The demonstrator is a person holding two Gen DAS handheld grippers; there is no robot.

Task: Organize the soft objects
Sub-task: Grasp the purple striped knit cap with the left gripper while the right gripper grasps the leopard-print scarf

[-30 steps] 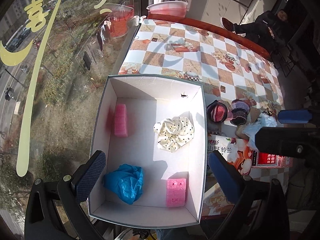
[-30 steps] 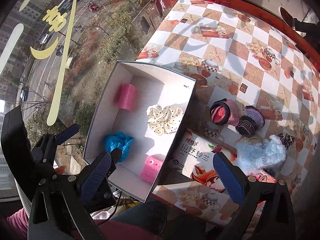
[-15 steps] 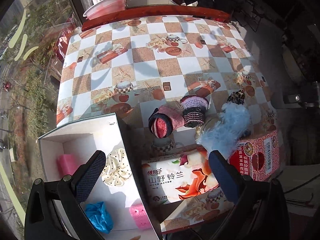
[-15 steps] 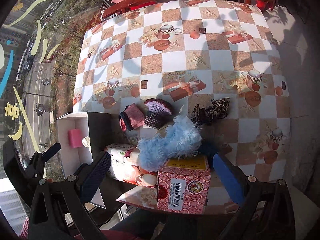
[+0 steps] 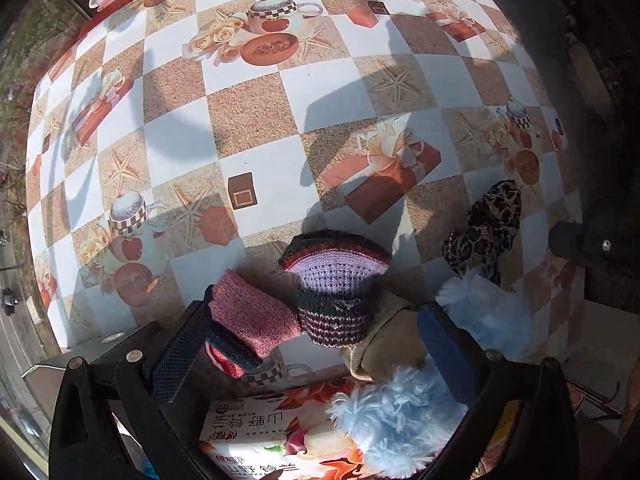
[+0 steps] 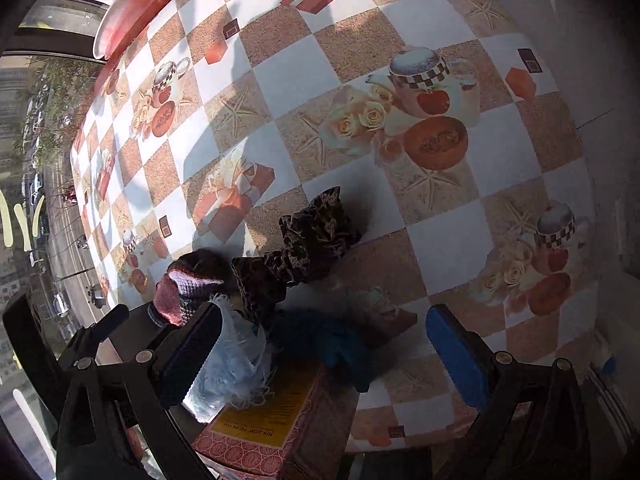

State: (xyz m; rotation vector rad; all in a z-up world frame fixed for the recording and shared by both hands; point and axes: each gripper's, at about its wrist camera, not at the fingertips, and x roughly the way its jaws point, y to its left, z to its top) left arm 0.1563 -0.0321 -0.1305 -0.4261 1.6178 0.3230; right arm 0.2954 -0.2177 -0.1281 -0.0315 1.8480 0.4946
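In the left wrist view my left gripper [image 5: 312,348] is open, its fingers either side of a purple striped knit piece [image 5: 334,286] and a pink and red knit sock [image 5: 248,326] on the checked tablecloth. A fluffy light-blue item [image 5: 404,412] lies by the right finger, a leopard-print scrunchie [image 5: 486,232] beyond it. In the right wrist view my right gripper [image 6: 324,344] is open above the light-blue fluffy item [image 6: 236,360]; the leopard scrunchie [image 6: 304,244] and knit pieces [image 6: 180,288] lie ahead of it. The white box is out of view.
A floral tissue box [image 5: 256,440] lies under the left gripper. A red patterned carton [image 6: 260,428] sits at the table's near edge. A pink basin [image 6: 124,12] stands at the far edge by the window. The tablecloth [image 5: 256,92] stretches beyond the pile.
Both grippers have swung away from the white box and lowered close over the pile of soft items. The box has left both views. Both stay open and empty.
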